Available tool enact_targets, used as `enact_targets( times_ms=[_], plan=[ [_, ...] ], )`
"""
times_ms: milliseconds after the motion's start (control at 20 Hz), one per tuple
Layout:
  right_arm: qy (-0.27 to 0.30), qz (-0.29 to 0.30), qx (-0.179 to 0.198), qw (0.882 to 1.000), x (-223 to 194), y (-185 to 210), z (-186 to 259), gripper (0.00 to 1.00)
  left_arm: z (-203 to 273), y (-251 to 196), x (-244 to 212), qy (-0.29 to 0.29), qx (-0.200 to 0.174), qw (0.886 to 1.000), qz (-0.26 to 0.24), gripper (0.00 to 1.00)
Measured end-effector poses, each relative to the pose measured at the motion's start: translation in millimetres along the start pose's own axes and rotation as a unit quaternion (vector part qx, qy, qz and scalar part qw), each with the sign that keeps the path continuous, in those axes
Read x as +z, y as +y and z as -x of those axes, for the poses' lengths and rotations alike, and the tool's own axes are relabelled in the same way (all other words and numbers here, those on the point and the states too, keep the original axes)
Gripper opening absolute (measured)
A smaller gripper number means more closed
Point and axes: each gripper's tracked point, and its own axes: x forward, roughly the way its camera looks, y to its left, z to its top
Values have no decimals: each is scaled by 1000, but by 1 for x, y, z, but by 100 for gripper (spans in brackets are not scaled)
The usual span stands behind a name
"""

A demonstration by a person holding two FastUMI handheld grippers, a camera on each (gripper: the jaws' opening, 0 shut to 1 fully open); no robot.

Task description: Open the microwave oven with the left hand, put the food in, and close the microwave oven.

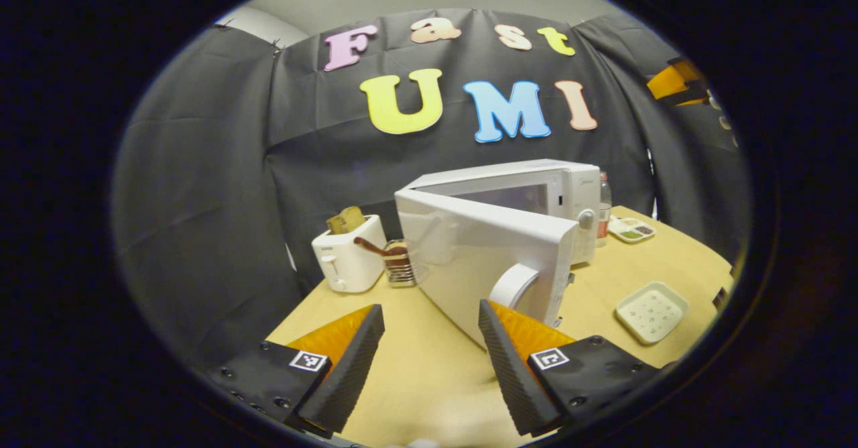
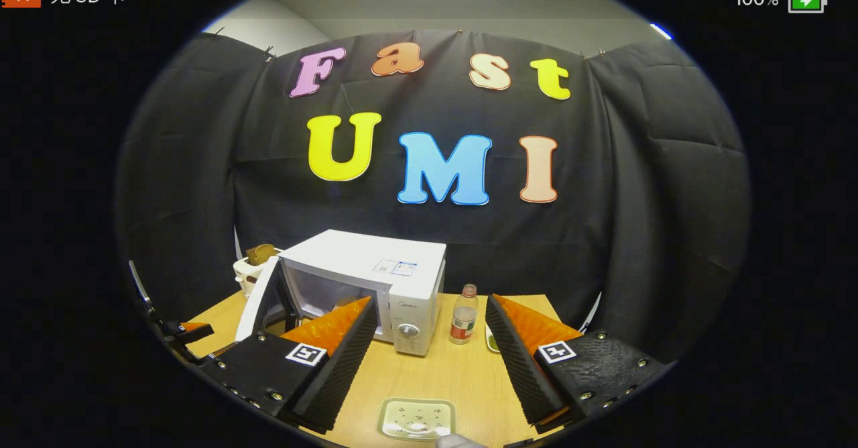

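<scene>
The microwave is sitting at the back of the wooden table with its door standing partly open, the handle facing the left gripper, whose fingers are spreading wide and holding nothing, apparently freeing the cavity for loading. The right gripper is hovering wide and empty over the pale food tray, seemingly readying a pickup. A toaster is standing left of the oven, a bottle right.

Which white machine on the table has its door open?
The microwave, the big box. Its door swings out at the front. The small toaster beside it has no door, just bread poking from its top.
</scene>
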Motion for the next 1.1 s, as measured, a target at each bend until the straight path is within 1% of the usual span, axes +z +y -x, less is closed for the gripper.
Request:
enact_targets(
  times_ms=[150, 350, 500, 600, 650, 700, 750, 800, 850, 900, 950, 1100],
  plan=[
    [4, -3, -7, 1000, -4, -19, 1, 99, -19, -43, 11, -3, -27, 1000, -6, 94],
    [15, -11, -20, 1000, -13, -48, 1, 99, -58, -95, 30, -16, -54, 998, -12, 94],
    [21, -13, -37, 999, -18, -73, 6, 99, -93, -126, 40, -19, -64, 997, -25, 95],
    [23, -10, -49, 998, -20, -89, 10, 99, -114, -141, 45, -22, -67, 997, -25, 95],
    [24, -10, -56, 998, -21, -98, 10, 99, -126, -146, 47, -23, -65, 997, -24, 100],
    [28, -9, -62, 998, -23, -105, 11, 99, -137, -151, 50, -24, -65, 997, -24, 94],
    [32, -9, -66, 997, -25, -111, 11, 99, -147, -156, 51, -24, -65, 997, -24, 98],
    [34, -10, -70, 997, -26, -118, 11, 99, -156, -159, 54, -25, -61, 997, -25, 94],
    [36, -10, -74, 997, -27, -123, 10, 99, -165, -163, 55, -26, -61, 998, -22, 100],
    [39, -11, -76, 996, -28, -127, 10, 99, -174, -166, 58, -28, -59, 998, -19, 100],
    [41, -10, -78, 996, -30, -130, 9, 99, -182, -169, 60, -30, -57, 998, -18, 95],
    [44, -2, -79, 996, -30, -137, 9, 99, -204, -176, 65, -34, -47, 998, -12, 94]
  ],
)
